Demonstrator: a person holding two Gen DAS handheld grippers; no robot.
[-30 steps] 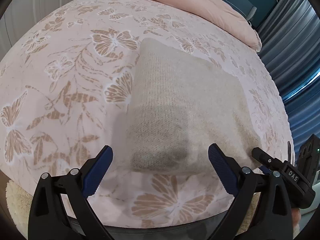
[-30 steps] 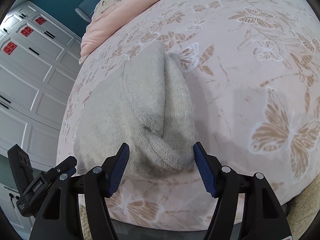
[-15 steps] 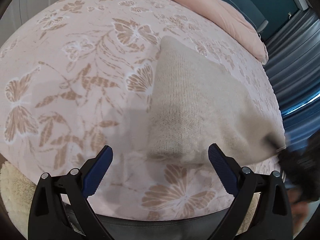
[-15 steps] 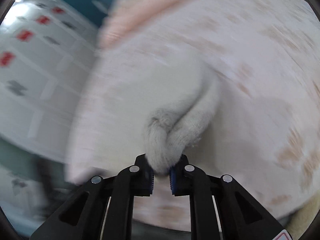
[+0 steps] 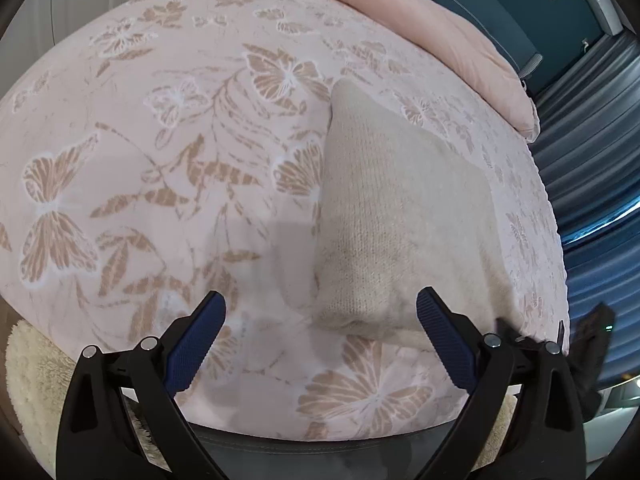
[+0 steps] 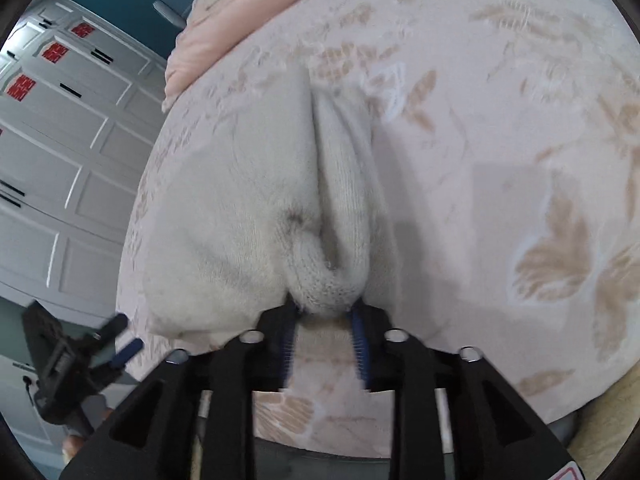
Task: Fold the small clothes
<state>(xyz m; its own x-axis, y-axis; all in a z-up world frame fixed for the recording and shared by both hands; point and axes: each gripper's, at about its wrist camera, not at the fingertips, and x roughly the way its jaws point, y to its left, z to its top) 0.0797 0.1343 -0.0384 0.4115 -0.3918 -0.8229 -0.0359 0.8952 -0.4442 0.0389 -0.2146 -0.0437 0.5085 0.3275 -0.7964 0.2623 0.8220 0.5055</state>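
A cream knitted garment [image 5: 392, 220] lies folded on the pink butterfly-print bedspread [image 5: 140, 160]. My left gripper [image 5: 320, 332] is open and empty, its near corner lying between the blue pads, just ahead of them. In the right wrist view the same garment [image 6: 240, 208] shows a rolled, bunched edge [image 6: 328, 284]. My right gripper [image 6: 324, 332] has its jaws partly apart, with that bunched edge at the fingertips; I cannot tell whether the pads still pinch it. The right gripper also shows blurred at the right edge of the left wrist view [image 5: 588, 340].
A pink duvet [image 5: 420, 12] lies along the far side of the bed. White panelled cabinets [image 6: 60, 140] stand left of the bed in the right wrist view. Blue curtains [image 5: 600, 140] hang on the right. A cream fluffy rug [image 5: 28, 380] lies below the bed edge.
My right gripper closed on the bunched sweater edge half a second ago and now its jaws are wider apart. My left gripper has shifted left, staying open.
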